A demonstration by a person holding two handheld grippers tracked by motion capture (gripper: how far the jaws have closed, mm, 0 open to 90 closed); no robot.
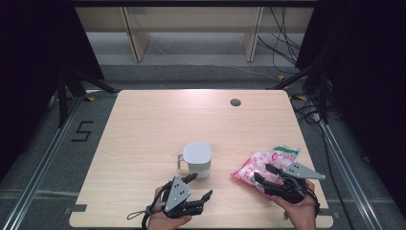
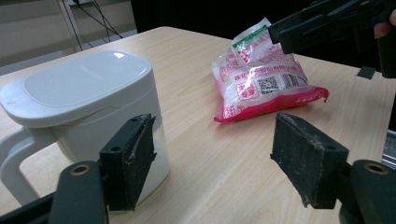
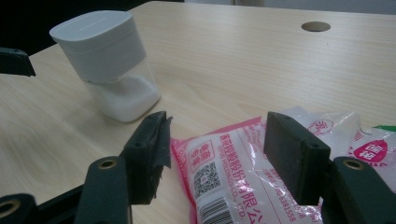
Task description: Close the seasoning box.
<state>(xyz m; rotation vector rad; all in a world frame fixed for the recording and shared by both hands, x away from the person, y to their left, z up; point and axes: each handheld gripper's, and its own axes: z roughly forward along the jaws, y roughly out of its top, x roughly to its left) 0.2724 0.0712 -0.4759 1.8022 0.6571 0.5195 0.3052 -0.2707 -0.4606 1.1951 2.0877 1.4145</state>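
While nothing is gripped yet, worth weighing by size, biggest first:

Table: pale wood-grain tabletop (image 1: 143, 124) across the middle of the high view; near edge runs along the bottom, close behind both hands, so anything dragged back could slide off.

Container: white lidded plastic jar with a side handle and white grains inside (image 1: 196, 159), standing upright at centre of the high view, upper left in both gripper views. Risks tipping or skidding if caught low on one side by a single pad; handle points left, away from the bag.

Bag: pink-and-clear crinkly plastic packet of white powder (image 1: 263, 167), lying flat at lower right of the high view, well apart from the jar. Slippery film could bunch, slip out or tear if pinched at a thin fold.

Right gripper (image 3: 215, 149): jaws wide apart, astride the near end of the bag, holding nothing; whether the pads touch the film, cannot tell.

Left gripper (image 2: 212, 161): jaws spread wide, empty, just beside the jar at lower left; could nudge it on closing.
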